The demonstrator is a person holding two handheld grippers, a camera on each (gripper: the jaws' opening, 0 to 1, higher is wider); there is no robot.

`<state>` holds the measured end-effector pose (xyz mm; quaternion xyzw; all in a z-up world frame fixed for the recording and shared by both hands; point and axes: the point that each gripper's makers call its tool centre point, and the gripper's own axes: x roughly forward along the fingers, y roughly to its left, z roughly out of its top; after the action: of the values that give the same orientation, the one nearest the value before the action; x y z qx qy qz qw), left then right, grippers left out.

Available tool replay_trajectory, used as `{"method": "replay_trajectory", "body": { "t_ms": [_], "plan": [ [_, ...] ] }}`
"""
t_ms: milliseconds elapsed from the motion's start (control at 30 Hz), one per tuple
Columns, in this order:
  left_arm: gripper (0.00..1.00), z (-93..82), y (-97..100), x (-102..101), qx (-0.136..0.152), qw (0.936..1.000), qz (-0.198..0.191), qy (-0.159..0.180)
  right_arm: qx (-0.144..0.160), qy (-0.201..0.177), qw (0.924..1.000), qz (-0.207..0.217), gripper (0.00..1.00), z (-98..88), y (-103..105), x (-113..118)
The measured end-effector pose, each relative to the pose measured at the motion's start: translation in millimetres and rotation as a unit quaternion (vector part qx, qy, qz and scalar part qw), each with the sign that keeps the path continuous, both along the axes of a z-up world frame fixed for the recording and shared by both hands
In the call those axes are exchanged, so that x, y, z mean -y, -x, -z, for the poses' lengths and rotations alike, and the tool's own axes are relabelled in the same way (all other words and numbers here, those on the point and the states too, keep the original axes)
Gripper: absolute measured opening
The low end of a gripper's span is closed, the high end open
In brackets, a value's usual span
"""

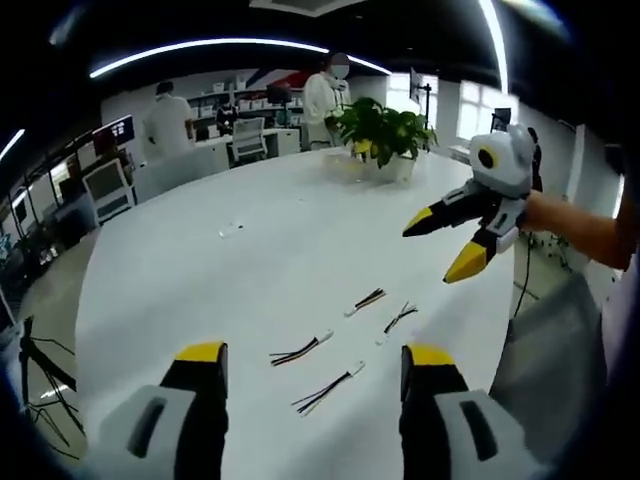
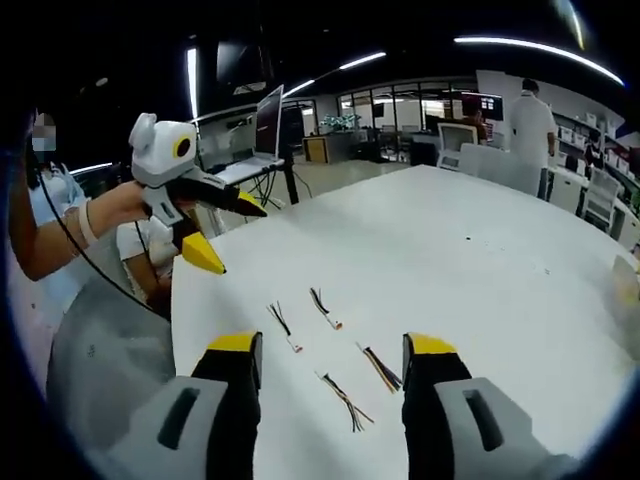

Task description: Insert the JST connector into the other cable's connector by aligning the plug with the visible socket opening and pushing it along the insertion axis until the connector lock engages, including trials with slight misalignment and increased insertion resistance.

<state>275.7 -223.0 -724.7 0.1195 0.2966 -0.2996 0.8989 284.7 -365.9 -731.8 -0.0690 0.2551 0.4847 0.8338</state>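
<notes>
Clearly both claws are empty and wide apart, so no grasp has begun. In the left gripper view the left gripper (image 1: 315,370) rises from the bottom edge with its two yellow tips spread, and the short cables lie just above and between them on the white table (image 1: 250,270). The right gripper (image 1: 455,245) hangs at the right of that frame, also spread, above the table edge. In the right gripper view the right gripper (image 2: 335,360) frames the same cables, and the left gripper (image 2: 225,235) floats at the upper left.

I judge they are held high to choose which pair to take. Four cable pieces lie apart from each other in the lower middle. One cable (image 1: 300,350) has its long axis slanting up to the right, its white connector end at the upper right. Another cable (image 1: 330,390) below it slants the same way. Socket openings are too small to tell.

A potted plant (image 1: 385,135) stands at the far side.
</notes>
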Motion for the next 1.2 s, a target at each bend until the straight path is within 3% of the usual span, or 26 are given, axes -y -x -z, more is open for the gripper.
{"method": "replay_trajectory", "body": {
  "t_ms": [100, 267, 467, 900, 1067, 1200],
  "plan": [
    [0.64, 4.5, -2.3, 4, -0.001, 0.9999, 0.011, -0.003, -0.011, -0.011, 0.9999, 0.004, 0.47, 0.7, -4, -1],
    [0.59, 13.8, -7.3, 13, -0.001, 0.9994, 0.034, -0.009, -0.016, -0.014, 0.9998, -0.001, 0.48, 4.8, -10, -5],
    [0.56, 19.1, -14.9, 20, -0.004, 0.9989, 0.046, 0.008, -0.017, -0.01, 0.9997, -0.017, 0.43, 12.5, -13, -11],
    [0.57, 37.6, -29.8, 27, -0.017, 0.9982, 0.058, 0.005, -0.014, 0.017, 0.9984, -0.052, 0.41, 33.1, -22, -14],
    [0.56, 47.9, -31.5, 28, -0.025, 0.9975, 0.066, -0.003, -0.028, 0.033, 0.9972, -0.062, 0.4, 48.0, -23, -14],
    [0.54, 53.0, -34.8, 29, -0.035, 0.9969, 0.068, 0.016, -0.03, 0.037, 0.9965, -0.069, 0.38, 54.6, -25, -16]
  ]
}}
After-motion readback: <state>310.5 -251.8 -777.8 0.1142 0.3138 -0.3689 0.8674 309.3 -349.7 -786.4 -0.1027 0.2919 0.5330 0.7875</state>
